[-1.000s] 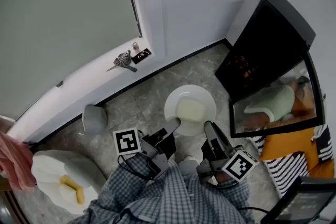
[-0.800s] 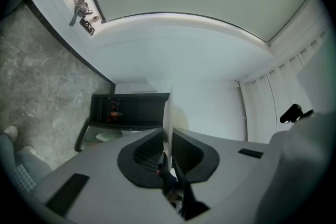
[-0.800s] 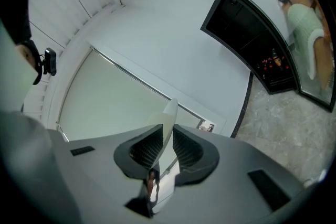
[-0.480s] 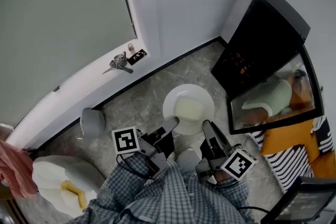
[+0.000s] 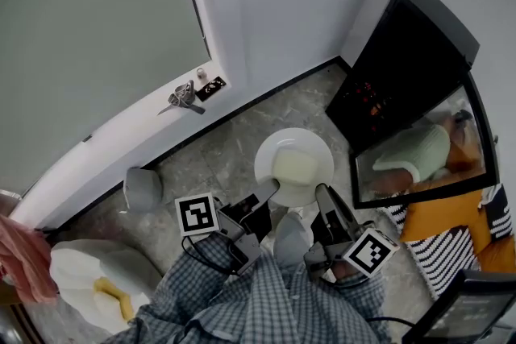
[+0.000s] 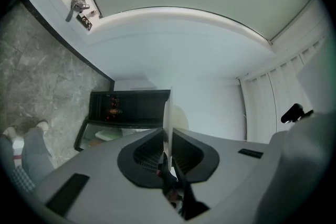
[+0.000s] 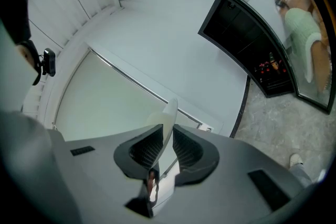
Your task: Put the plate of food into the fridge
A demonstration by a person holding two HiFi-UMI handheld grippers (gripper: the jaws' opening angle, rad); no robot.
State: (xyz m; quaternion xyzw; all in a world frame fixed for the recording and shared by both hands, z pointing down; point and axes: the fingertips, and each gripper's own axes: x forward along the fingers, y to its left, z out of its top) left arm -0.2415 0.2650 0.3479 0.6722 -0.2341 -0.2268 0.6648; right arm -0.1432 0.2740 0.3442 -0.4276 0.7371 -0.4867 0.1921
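Plate (image 5: 294,165) rim is clamped by left tongs (image 5: 272,186) at 7 o'clock and right tongs (image 5: 320,190) at 5 o'clock; fridge (image 5: 403,68) is seen at 2 o'clock.

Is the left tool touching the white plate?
Touching. The left gripper view shows the plate edge-on, its rim pinched between the jaws of the left tool, with no gap on either side.

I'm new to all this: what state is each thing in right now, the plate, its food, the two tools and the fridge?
plate: held face up above the floor, gripped at its near rim from both sides
food: pale slab lying in the plate's middle
left hand-held gripper: shut on the plate's rim
right hand-held gripper: shut on the plate's rim
fridge: glass door swung open
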